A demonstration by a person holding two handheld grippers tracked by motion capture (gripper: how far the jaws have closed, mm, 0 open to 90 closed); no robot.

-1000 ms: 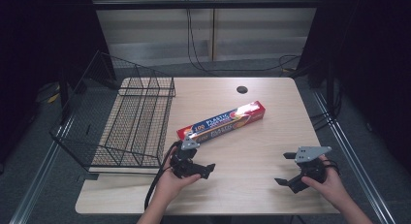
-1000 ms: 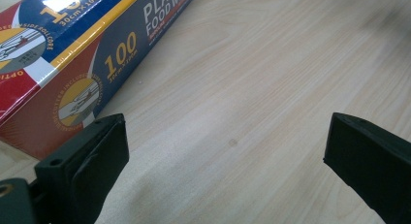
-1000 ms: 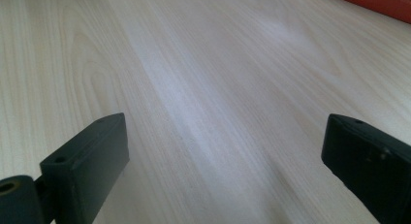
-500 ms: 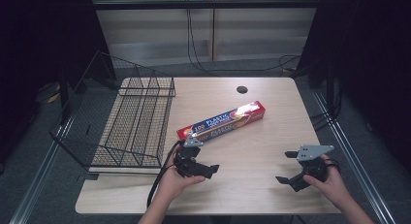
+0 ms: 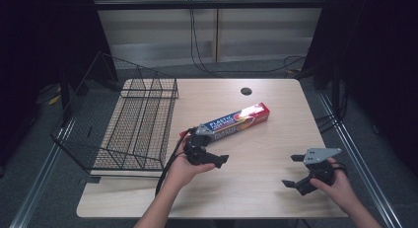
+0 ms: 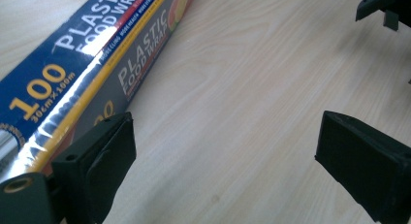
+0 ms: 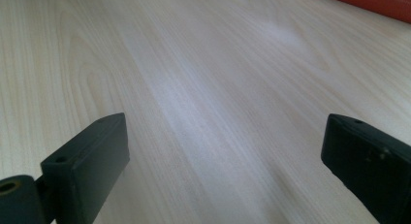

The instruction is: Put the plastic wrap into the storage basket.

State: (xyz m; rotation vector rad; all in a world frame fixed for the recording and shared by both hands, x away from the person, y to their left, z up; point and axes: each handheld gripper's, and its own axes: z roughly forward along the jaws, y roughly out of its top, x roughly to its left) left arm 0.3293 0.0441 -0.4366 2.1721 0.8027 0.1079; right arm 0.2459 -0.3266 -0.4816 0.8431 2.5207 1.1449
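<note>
Glossy cardboard food wrap box point(image 5: 231, 123), long and square-edged, on pale woodgrain table point(image 5: 256, 188).

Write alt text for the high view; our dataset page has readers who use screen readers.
A person at a wooden table holds a hand-held gripper in each hand, the left hand-held gripper open beside a box of plastic food wrap, the right hand-held gripper open near the table's front. A wire basket sits at the left.

A pale wooden table point(image 5: 266, 188) stands on grey floor point(image 5: 39, 188), with dark curtains point(image 5: 44, 40) either side.
</note>
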